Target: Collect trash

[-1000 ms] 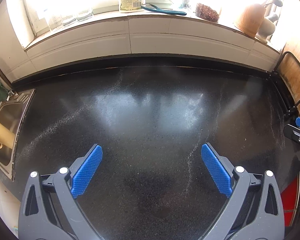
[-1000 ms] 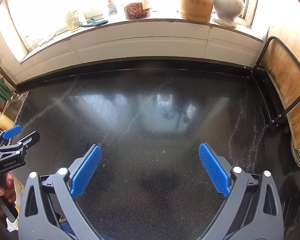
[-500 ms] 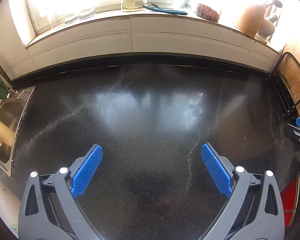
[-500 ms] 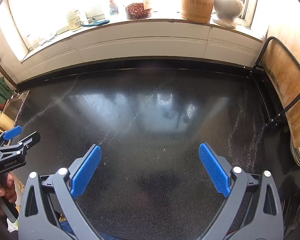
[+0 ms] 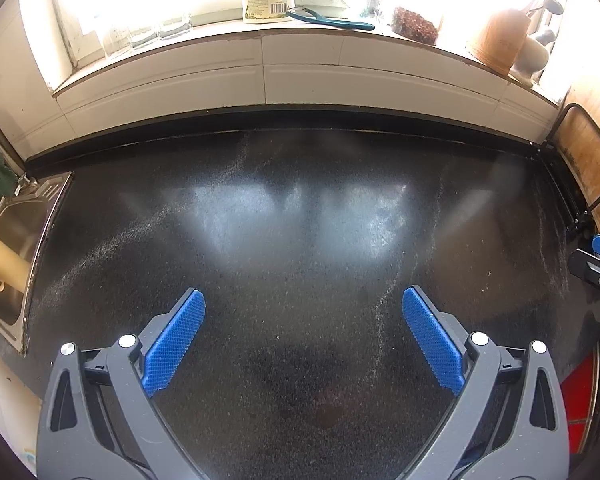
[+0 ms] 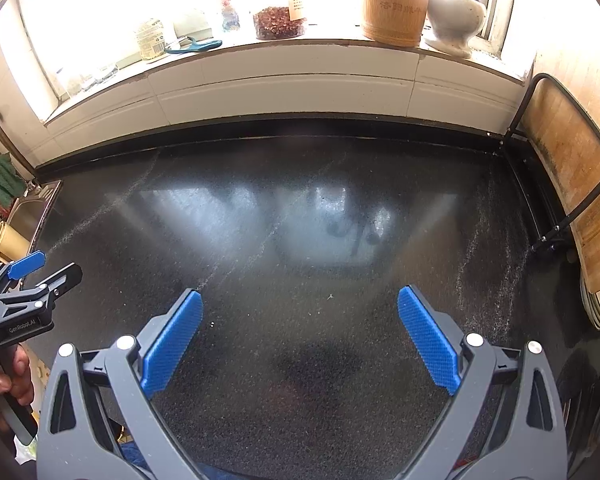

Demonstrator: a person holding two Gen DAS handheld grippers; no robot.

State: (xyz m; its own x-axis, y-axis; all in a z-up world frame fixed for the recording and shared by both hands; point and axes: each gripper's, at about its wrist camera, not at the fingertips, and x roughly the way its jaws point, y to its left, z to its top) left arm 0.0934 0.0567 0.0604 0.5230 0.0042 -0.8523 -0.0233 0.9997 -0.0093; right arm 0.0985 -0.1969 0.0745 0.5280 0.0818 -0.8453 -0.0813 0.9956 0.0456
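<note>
A: Trash?
B: None can be made out on the black tabletop point(image 5: 300, 208); the windowsill is washed out by glare.
A: Differences between views?
B: The left view shows the sink point(image 5: 16, 248) at the tabletop's left edge, partly cut off. The right view shows a hand point(image 6: 4, 384) gripping the other tool.
A: Claws?
B: Left claw point(image 5: 304, 344) and right claw point(image 6: 300, 340) both spread wide, holding nothing, over the tabletop.
</note>
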